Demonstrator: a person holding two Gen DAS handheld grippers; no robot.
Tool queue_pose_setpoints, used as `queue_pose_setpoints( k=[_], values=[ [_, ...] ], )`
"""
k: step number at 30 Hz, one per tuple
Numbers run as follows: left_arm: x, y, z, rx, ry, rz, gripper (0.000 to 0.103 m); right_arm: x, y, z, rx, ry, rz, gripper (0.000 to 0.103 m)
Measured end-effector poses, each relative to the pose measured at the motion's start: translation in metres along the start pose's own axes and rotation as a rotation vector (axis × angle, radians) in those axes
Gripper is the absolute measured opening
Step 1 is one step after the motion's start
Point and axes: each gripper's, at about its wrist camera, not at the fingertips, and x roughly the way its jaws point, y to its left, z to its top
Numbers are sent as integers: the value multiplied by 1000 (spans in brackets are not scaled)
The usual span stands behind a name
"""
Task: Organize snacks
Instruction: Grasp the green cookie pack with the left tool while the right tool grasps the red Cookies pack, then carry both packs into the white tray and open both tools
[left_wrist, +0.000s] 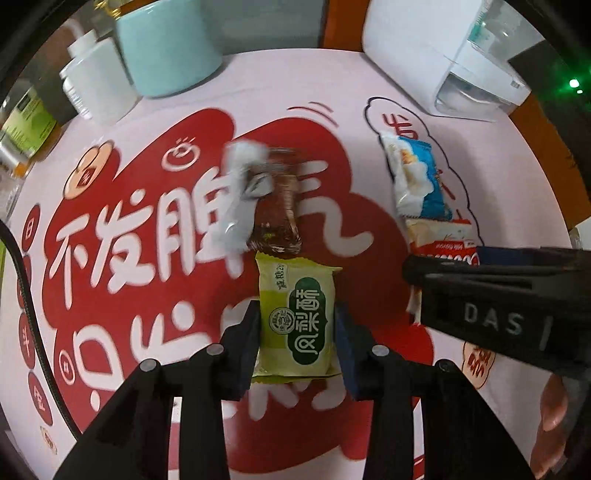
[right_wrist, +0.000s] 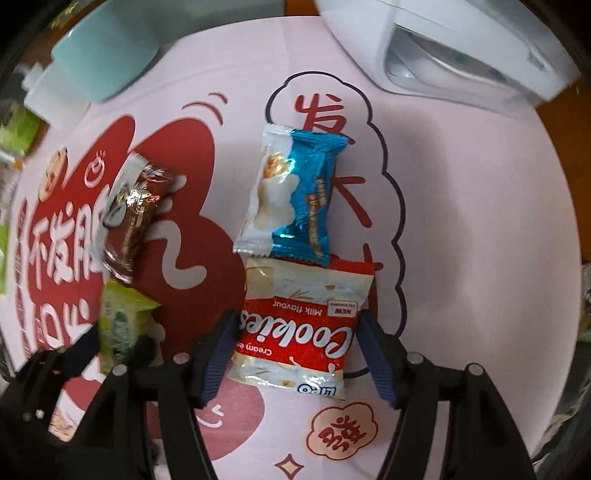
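The green snack packet (left_wrist: 295, 321) sits pinched between the pads of the left tool (left_wrist: 297, 343), while the red Cookies packet (right_wrist: 299, 328) lies on the table (right_wrist: 480, 221) between the spread pads of the right tool (right_wrist: 297, 354), likely just set down. At twelve o'clock beyond each lie the brown packet (left_wrist: 277, 206) and blue packet (right_wrist: 295, 199), so two columns seem intended.

The left gripper (left_wrist: 297, 328) points steeply down, its two dark pads pressed against the sides of a green packet (left_wrist: 297, 317). Just to its right, the right gripper (right_wrist: 297, 354) points straight down, jaws spread, pads clear of the cookie packet (right_wrist: 299, 332) between them. A person's fingers (left_wrist: 552, 417) curl around the right gripper's body.
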Motion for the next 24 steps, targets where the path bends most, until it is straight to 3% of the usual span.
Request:
queue_pose_setpoints(
  k=[2, 3, 4, 9, 13, 19, 24],
  values=[
    [-3, 7, -5, -14, 5, 5, 36, 0, -1, -3, 7, -11, 1, 62],
    [-4, 12, -8, -22, 8, 4, 36, -2, -1, -4, -2, -17, 3, 51],
    [-6, 15, -10, -30, 11, 2, 36, -3, -1, -6, -11, -19, 4, 48],
    [-30, 35, -31, -45, -5, 0, 36, -14, -8, -26, -36, -30, 8, 48],
    [-64, 47, -41, -41, -38, -19, 36, -43, -24, -55, -25, -75, 91, 47],
    [-136, 48, -73, -1, -89, -39, 36, -120, -44, -131, -62, -202, 231, 48],
    [-203, 40, -116, 30, -139, -58, 36, -177, -37, -182, -99, -303, 273, 48]
  ],
)
